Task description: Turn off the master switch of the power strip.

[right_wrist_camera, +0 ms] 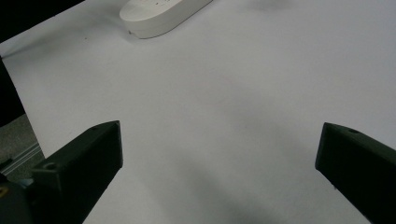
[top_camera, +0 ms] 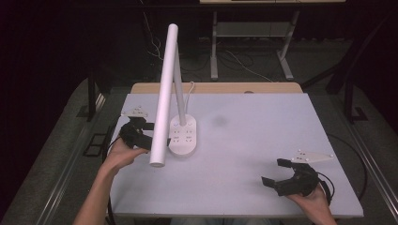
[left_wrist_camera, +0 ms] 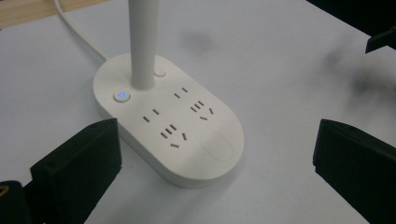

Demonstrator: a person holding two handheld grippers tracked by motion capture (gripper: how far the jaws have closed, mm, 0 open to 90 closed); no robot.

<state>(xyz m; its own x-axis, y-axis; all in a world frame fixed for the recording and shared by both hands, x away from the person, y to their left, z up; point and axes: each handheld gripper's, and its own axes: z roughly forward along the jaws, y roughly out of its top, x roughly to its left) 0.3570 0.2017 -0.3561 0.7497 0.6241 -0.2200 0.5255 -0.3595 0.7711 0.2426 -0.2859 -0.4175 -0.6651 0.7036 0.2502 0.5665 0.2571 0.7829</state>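
Note:
A white desk lamp stands on an oval base (top_camera: 184, 137) with built-in sockets, left of the table's middle. Its long tube head (top_camera: 163, 93) slants toward me, ending low near the left gripper (top_camera: 149, 135). That gripper is open, just left of the base. In the left gripper view the base (left_wrist_camera: 154, 100) lies between and ahead of the wide-apart jaws of the left gripper (left_wrist_camera: 215, 154), and a small button (left_wrist_camera: 122, 96) glows blue beside the lamp post (left_wrist_camera: 142, 46). The right gripper (top_camera: 272, 171) rests open at the front right, empty, and the right gripper (right_wrist_camera: 219, 149) faces bare table.
The pale table (top_camera: 263, 140) has a wooden strip (top_camera: 216, 87) along its far edge. The lamp's white cable (top_camera: 190, 91) runs back over that edge. A faint dark smudge (top_camera: 219, 121) marks the table right of the base. A desk frame (top_camera: 253, 33) stands beyond.

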